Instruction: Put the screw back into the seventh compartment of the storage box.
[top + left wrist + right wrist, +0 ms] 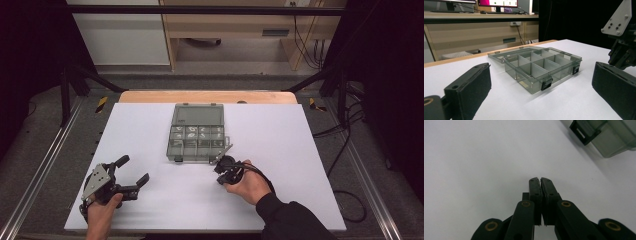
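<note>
Grey translucent compartment box [197, 141], lid open flat, mid-table

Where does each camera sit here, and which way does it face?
High view: above the near edge, looking forward and down on the table; both hands and grippers show.
Left gripper view: low, level toward the open box, between open jaws.
Right gripper view: down at the table, jaws shut.
All three share the box.

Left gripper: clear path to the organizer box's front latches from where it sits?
Probably yes. The left gripper is open, aimed at the box, with bare white table between them. The right gripper sits shut near the box's right corner, off that line.
</note>
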Demonstrator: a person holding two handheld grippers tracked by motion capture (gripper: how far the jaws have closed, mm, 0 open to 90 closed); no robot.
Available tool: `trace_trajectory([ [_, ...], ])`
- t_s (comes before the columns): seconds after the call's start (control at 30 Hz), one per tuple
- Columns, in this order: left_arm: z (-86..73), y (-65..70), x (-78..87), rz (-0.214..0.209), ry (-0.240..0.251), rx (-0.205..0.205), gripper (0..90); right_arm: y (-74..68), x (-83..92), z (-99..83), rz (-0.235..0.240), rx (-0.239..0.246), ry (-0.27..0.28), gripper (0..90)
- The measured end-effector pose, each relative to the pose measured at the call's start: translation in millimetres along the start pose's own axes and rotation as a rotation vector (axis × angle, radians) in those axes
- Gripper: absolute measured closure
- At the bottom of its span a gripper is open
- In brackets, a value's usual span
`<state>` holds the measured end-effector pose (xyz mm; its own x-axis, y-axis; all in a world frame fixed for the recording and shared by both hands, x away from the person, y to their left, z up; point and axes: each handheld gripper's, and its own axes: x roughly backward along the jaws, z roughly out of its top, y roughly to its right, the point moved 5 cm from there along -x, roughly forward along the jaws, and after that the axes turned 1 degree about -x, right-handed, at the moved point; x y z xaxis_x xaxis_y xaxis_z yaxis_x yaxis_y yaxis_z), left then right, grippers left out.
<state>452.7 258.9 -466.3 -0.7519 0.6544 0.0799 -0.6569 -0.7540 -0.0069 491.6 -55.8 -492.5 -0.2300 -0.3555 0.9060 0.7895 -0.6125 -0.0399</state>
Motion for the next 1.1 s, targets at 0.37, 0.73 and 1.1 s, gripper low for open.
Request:
trace_trajectory([
  [0.37, 0.0, 0.0, 0.0, -0.001, 0.000, 0.000, 2.1, 3.7, 21.6, 26.7, -0.028, 0.031, 0.057, 88.1],
  [0.73, 0.2, 0.3, 0.0, -0.003, 0.000, -0.002, 2.1, 8.4, 31.3, 53.0, -0.059, 0.040, 0.088, 88.1],
  [1.1, 0.5, 0.0, 0.2, -0.001, 0.003, -0.002, 2.1, 11.8, 33.5, 76.3, -0.080, 0.019, 0.146, 88.1],
])
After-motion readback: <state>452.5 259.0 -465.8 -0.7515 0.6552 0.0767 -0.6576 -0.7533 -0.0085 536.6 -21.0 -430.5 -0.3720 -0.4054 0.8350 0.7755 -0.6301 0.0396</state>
